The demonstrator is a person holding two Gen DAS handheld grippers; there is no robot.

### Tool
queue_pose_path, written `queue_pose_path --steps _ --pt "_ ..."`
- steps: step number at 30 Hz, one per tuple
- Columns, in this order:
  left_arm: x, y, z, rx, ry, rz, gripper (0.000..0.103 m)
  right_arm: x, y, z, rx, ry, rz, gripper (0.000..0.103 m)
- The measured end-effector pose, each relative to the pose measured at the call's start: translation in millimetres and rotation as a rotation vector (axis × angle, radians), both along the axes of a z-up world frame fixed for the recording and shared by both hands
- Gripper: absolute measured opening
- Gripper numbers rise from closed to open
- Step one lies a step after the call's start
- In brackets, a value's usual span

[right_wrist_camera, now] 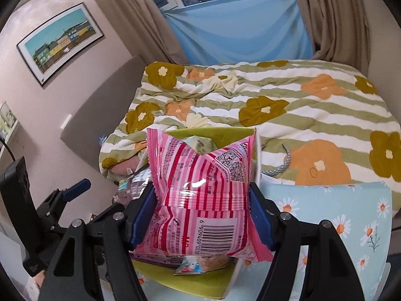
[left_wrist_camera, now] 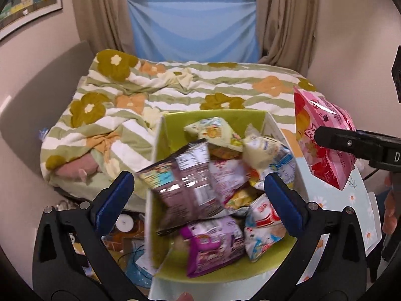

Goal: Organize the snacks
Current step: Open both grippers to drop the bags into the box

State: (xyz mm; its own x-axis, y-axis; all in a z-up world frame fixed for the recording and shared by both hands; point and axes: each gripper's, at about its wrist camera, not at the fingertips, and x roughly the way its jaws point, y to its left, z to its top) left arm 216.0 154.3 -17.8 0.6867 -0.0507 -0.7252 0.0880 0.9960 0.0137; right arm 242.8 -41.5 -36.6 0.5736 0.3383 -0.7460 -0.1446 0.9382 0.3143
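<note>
A: How are your left tongs (left_wrist_camera: 198,195)?

B: Wide apart, holding nothing. They hang over the green box (left_wrist_camera: 218,271), and a brown packet (left_wrist_camera: 185,185) shows blurred between the pads.

A: And the right tongs (right_wrist_camera: 198,215)?

B: Clamped on a pink bag (right_wrist_camera: 200,200), both blue pads pressed into its sides, above the box's near right part.

A: What differs between views?

B: My left camera looks down into the box, full of packets, on the daisy-print bench (left_wrist_camera: 361,200). My right one is mostly blocked by the bag's barcode side, but shows the bed (right_wrist_camera: 300,115) beyond and a framed picture (right_wrist_camera: 60,42).
</note>
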Motion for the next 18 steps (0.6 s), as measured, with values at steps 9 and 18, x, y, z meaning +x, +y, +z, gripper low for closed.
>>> queue_pose_path --steps 9,18 --pt "-23 47 -6 0.028 0.012 0.074 0.103 5 60 -15 -0.035 0.02 0.069 0.098" --pt "-35 52 -33 0.034 0.067 0.076 0.103 -15 64 -25 -0.046 -0.004 0.02 0.103"
